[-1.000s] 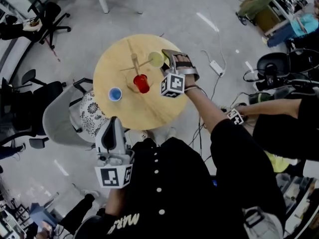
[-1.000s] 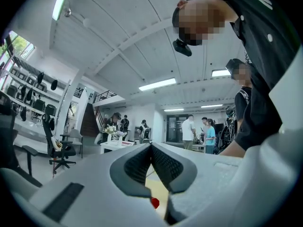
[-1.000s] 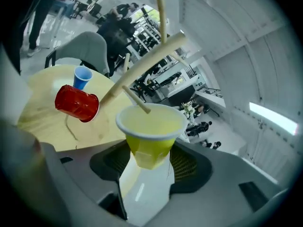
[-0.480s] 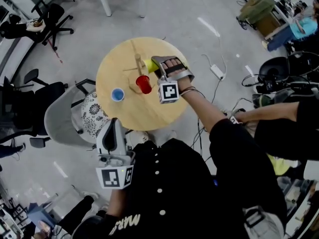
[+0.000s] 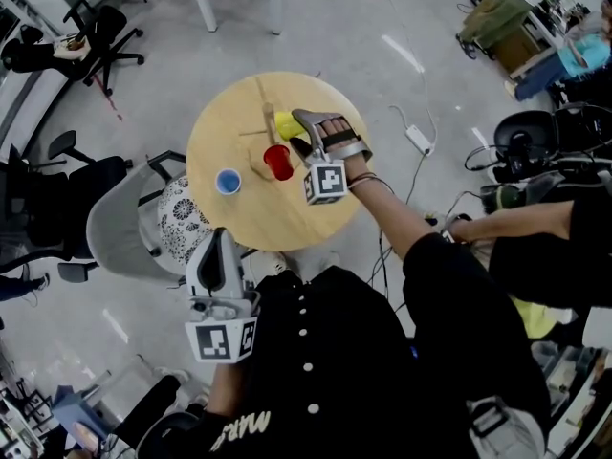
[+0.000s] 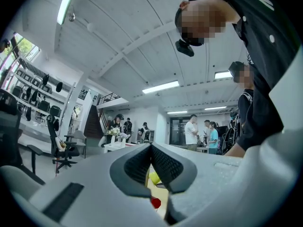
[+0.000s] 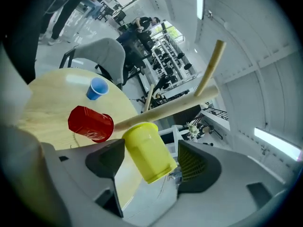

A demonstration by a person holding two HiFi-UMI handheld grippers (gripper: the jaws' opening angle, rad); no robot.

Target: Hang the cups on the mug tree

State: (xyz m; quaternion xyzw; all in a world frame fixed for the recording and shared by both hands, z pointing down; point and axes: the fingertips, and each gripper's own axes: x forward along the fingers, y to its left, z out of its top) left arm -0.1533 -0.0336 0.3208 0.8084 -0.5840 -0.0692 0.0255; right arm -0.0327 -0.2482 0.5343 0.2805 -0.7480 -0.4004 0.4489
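A wooden mug tree (image 5: 267, 122) stands on the round wooden table (image 5: 239, 223). A red cup (image 5: 278, 162) hangs from one peg. The yellow cup (image 7: 147, 150) hangs on another peg (image 7: 170, 110), between the jaws of my right gripper (image 7: 151, 147). Those jaws have just been opening, and a gap shows between the cup and the right-hand pad (image 7: 194, 162). A blue cup (image 5: 228, 181) stands upright on the table, left of the tree. My left gripper (image 5: 218, 247) is held off the table's near edge, pointing level, with its pads (image 6: 163, 162) together on nothing.
A grey chair (image 5: 124, 228) with a patterned cushion is tucked in at the table's left. Office chairs stand at the far left. Cables and a power strip (image 5: 418, 134) lie on the floor to the right, where another person's arm (image 5: 521, 208) reaches in.
My right gripper carried the yellow cup leftward to the tree's peg, and its jaws now stand wider round the cup. The left gripper stayed where it was.
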